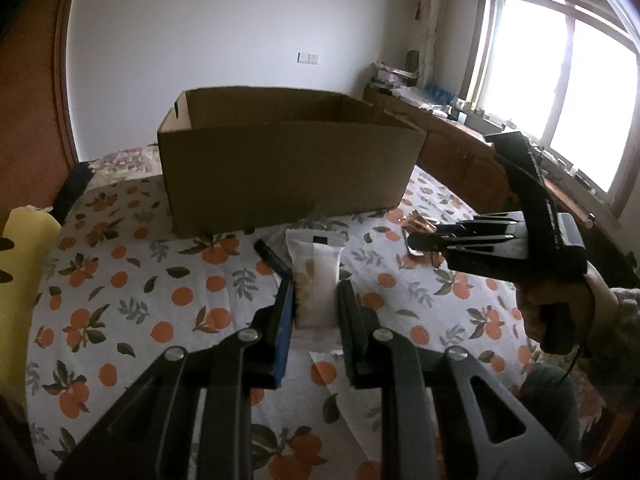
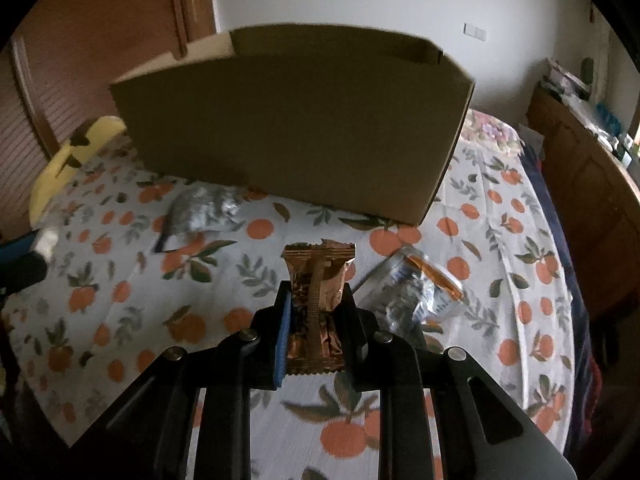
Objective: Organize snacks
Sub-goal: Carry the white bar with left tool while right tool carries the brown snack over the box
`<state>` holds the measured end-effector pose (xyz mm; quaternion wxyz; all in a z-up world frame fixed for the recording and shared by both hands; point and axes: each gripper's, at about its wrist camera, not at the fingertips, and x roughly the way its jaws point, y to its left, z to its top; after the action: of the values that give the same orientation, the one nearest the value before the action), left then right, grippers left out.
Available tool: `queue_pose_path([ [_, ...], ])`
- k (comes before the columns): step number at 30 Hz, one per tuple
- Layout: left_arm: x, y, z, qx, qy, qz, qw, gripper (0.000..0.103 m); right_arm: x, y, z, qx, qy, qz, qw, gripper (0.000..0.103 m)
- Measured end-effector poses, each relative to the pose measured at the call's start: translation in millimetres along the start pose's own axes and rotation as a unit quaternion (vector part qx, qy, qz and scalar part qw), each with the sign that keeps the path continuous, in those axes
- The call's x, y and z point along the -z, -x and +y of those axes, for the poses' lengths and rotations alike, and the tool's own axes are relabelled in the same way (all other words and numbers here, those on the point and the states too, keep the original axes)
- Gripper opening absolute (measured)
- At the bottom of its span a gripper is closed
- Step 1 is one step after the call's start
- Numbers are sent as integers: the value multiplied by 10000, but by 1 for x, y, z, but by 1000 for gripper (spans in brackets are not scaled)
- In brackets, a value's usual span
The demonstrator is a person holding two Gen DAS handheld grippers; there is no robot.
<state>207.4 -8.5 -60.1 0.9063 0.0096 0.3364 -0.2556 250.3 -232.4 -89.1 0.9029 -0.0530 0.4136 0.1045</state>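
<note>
An open cardboard box (image 1: 288,168) stands on the orange-print bedcover; it also shows in the right wrist view (image 2: 296,128). My left gripper (image 1: 314,292) is shut on a white snack packet (image 1: 314,276), held above the cover in front of the box. My right gripper (image 2: 314,300) is shut on a copper-brown snack packet (image 2: 318,284), also in front of the box. The right gripper shows in the left wrist view (image 1: 420,240) at the right, with the copper packet (image 1: 416,222) at its tips.
A silver packet (image 2: 204,210) lies on the cover left of the box front. A clear packet with orange trim (image 2: 420,288) lies at the right. A dark packet (image 1: 272,256) lies by the white one. A yellow pillow (image 1: 20,280) is far left, a wooden cabinet (image 2: 592,200) right.
</note>
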Motion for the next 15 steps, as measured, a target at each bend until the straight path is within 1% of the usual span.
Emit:
queue_pose_path([
  [9,-13,37,-16,-68,-91,-268,9996,19,5,62,3,-174,-28,-402,9990,20],
  [15,-23,52,-21,-115,-101,-414,9990,19,2,88,10,-192,53,-583,9981,20],
])
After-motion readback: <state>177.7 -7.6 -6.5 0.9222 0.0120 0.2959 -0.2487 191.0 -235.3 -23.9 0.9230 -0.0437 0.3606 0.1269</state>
